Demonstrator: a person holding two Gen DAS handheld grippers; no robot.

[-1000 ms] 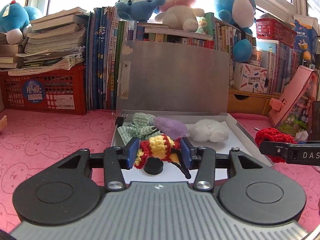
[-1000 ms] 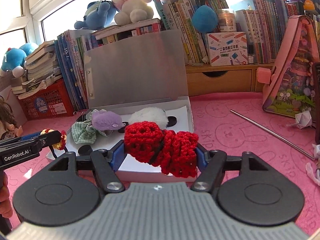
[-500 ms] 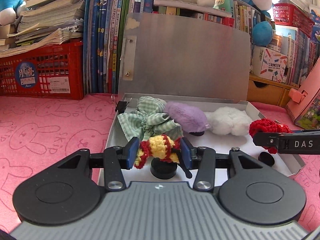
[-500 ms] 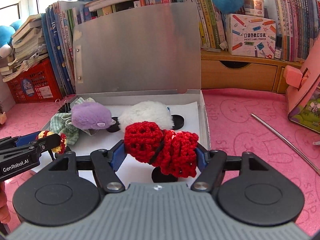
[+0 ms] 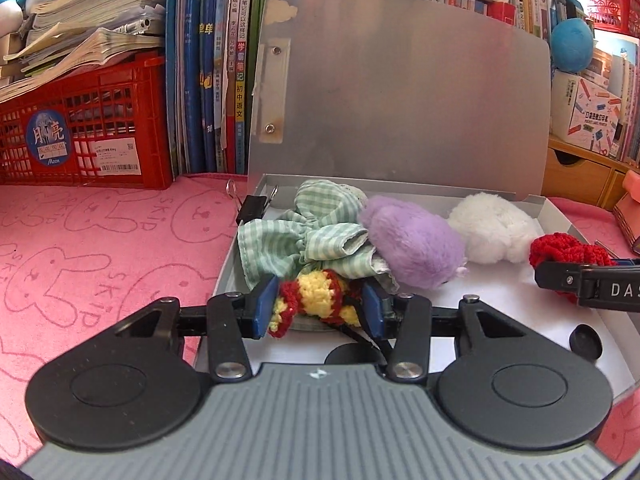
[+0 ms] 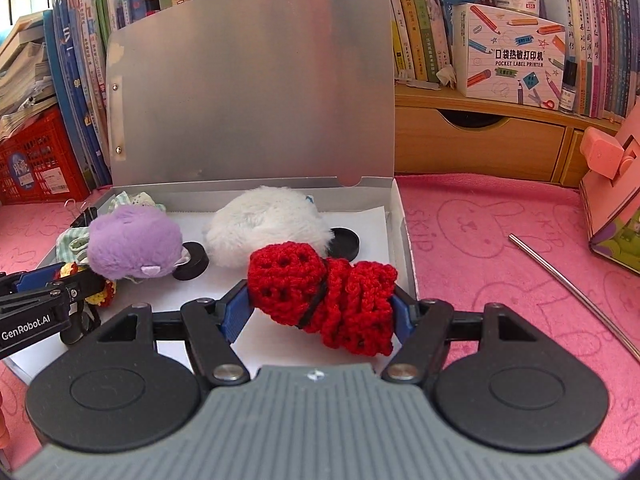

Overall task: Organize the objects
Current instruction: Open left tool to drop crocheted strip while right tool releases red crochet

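Printed "POCKET LABEL PRINTER" on carton (image 6: 516,56); "Moon" on red crate (image 5: 80,128). Left gripper (image 5: 318,308) clenched on red-yellow crochet scrunchie (image 5: 316,300), right gripper (image 6: 320,304) on red crochet scrunchie (image 6: 320,292), both over open silver box (image 6: 402,220).

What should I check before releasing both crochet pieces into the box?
1. Left gripper shut on the yellow-and-red crochet piece: ok.
2. Right gripper shut on the red crochet piece: ok.
3. Box lid standing open: ok.
4. Both pieces over the box floor: ok.
5. Bare floor under the left piece: not ok, the green checked cloth and a black disc crowd it.
6. Height of each piece above the floor: cannot tell.
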